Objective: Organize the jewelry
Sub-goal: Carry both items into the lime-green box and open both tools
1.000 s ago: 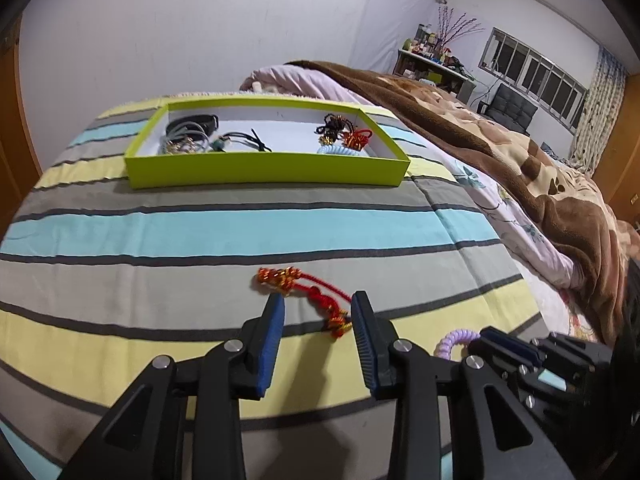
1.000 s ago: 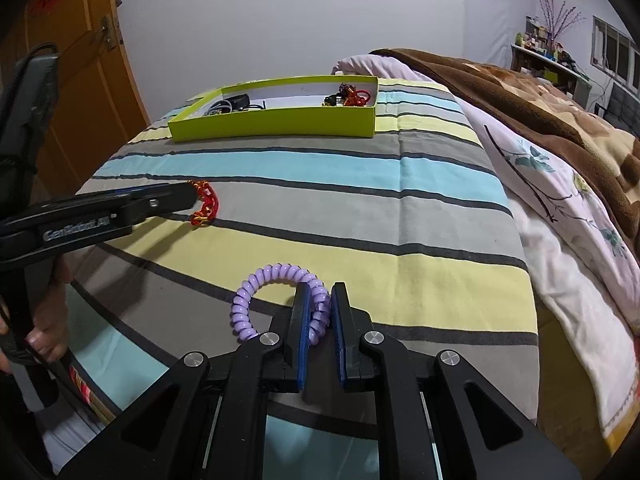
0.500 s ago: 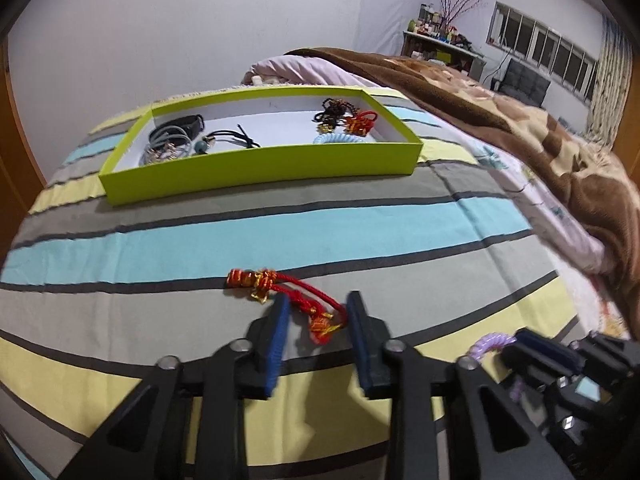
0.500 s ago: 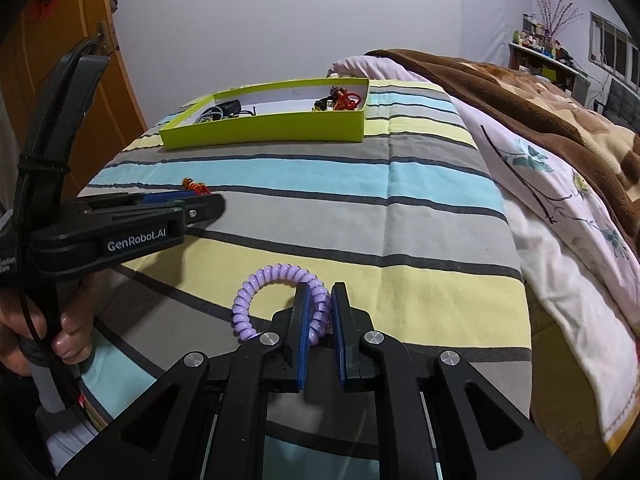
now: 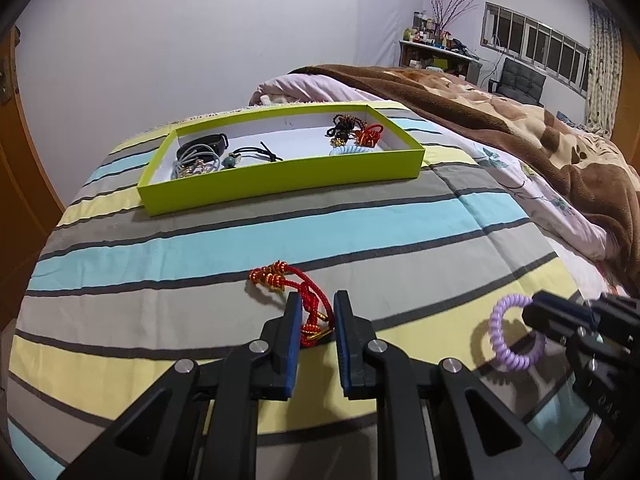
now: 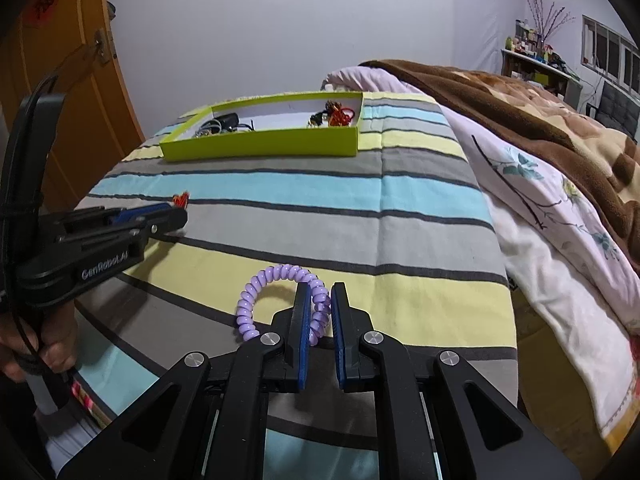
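My left claw straddles the red cord lying on the bed, short of the green box. Its jaws have just been closing, with the cord's knotted middle between them, though I judge the pads are not pressing yet. The cord looks light and limp — it should dangle and snag easily, so I want the thick knotted part, not a thin strand or the slick gold beads. My right claw is clamped on the purple coil tie, lifted just off the bed. It's springy and soft — squeezing one side of the ring holds it fine.
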### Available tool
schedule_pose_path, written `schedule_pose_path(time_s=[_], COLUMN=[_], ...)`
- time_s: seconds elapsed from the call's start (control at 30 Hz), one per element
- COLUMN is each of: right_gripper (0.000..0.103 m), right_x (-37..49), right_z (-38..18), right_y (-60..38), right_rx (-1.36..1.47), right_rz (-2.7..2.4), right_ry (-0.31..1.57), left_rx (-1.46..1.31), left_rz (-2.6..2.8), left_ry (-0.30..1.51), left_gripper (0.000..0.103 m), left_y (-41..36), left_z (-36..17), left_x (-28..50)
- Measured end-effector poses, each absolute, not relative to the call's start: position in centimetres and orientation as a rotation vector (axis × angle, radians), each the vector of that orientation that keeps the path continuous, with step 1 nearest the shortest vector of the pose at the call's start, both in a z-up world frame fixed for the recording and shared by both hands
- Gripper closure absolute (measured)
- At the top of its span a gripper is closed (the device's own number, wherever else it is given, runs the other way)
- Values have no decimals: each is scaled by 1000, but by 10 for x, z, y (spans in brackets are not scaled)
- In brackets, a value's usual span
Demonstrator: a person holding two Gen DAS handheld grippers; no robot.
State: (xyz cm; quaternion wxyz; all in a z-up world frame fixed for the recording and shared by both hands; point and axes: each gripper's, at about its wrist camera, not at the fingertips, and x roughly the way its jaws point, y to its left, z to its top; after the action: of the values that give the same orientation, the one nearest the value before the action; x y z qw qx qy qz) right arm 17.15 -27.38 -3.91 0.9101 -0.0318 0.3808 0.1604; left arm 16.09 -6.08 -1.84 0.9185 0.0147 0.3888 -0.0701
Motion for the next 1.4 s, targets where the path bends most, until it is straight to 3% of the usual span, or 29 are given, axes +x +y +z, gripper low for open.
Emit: schedule_pose_path(time_s=[0.73,1.4], right_gripper=[93,93], right_x=[169,226], right_z=[-1,22], right_y=[-251,-219], right_rx=[-102,-134], right_rz=[355,380], right_ry=[681,625], left_rx=[14,38], left_rz=[-196,-160], left_ry=[622,563], left_gripper=[87,87], left_y=[-37,-10], left_z=[28,46], left_x=[126,169])
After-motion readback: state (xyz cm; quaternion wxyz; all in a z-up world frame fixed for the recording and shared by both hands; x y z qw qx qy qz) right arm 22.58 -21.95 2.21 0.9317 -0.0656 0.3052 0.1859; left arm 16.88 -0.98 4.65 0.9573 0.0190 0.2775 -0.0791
